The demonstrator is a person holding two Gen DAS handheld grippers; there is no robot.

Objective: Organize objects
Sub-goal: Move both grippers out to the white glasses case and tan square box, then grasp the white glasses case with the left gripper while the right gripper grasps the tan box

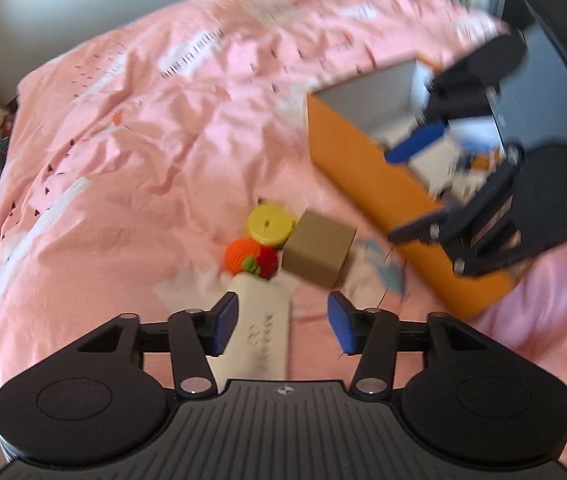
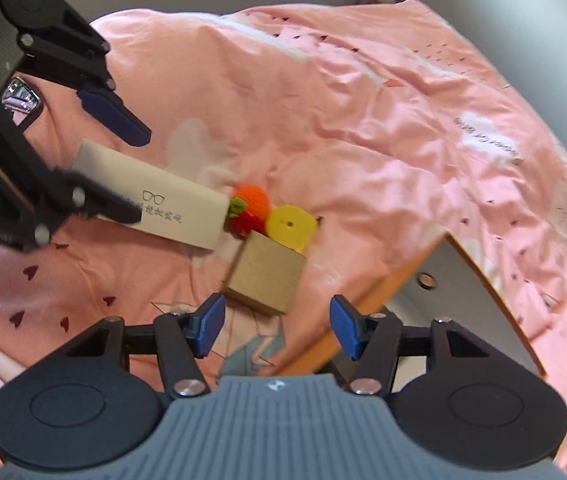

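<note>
1. Left tool (image 1: 282,322) spread wide over the long white cardboard box printed with a spectacles mark (image 1: 257,332), blue pads either side, not yet clamped; gripping nothing.
2. Right tool (image 2: 277,326) likewise released and empty, hanging above the near rim of the open orange box with the grey lining (image 2: 479,280), the small tan cardboard cube (image 2: 267,280) just ahead of it.
3. Task things lying bunched mid-bed on the rumpled pink printed bedsheet (image 2: 383,128): white box end touching the crocheted orange-and-red fruit with green leaf (image 2: 249,210), flat yellow disc (image 2: 289,224) tucked behind the cube.
4. Risk: closing on the white box off-centre, so that it swings or slips out; looks light and smooth.
5. Risk: dragging the white box forward and shoving the crochet fruit and disc along, scattering the cluster.
6. Risk: soft, creased bedding giving way under a downward press, tipping the cube.
7. Risk: both tools converging on the same small cluster and knocking together.
8. Risk: right tool bumping the orange box wall and shifting it.
9. Count: one white box, one tan cube, one yellow disc, one crochet fruit bunch, one orange box, two tools; contents of the orange box too blurred to number.
</note>
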